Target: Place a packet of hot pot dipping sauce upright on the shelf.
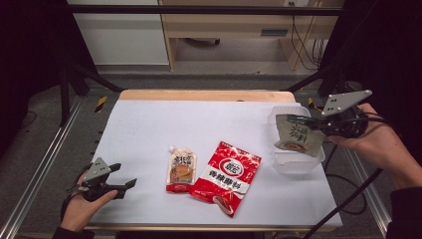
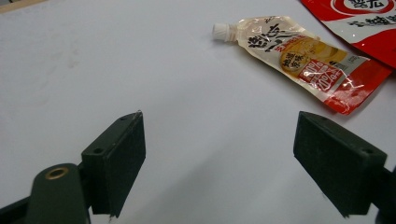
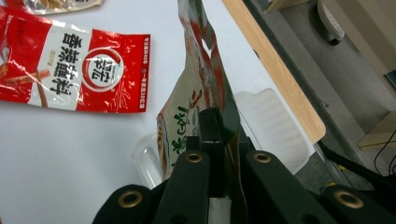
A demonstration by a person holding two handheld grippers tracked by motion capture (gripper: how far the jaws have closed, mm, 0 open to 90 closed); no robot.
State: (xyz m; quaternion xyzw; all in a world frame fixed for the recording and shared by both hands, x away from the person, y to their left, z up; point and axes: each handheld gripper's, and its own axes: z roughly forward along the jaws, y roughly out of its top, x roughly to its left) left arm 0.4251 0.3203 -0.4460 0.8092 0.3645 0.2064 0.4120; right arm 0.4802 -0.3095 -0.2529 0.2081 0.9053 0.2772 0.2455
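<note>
I have the green packet (image 1: 297, 133) pinched by its edge in my right claw (image 1: 318, 127), jaws clamped tight on it. It hangs from the jaws toward the table's middle, tilted, above the clear plastic tub (image 1: 293, 162) that sits just under the claw at the table's right edge. My right hand (image 1: 370, 142) comes in from the right side, wrist about level, the claw pointing inward across the table. Beyond the packet lies the red packet (image 1: 228, 177), flat on the white sheet (image 1: 149, 129), touching the spout pouch (image 1: 181, 170) beside it. My left claw (image 1: 127, 188) rests low near the table's front left corner, jaws apart with nothing between them, pointing at the spout pouch some way ahead; my left hand (image 1: 82, 206) grips it from below.
</note>
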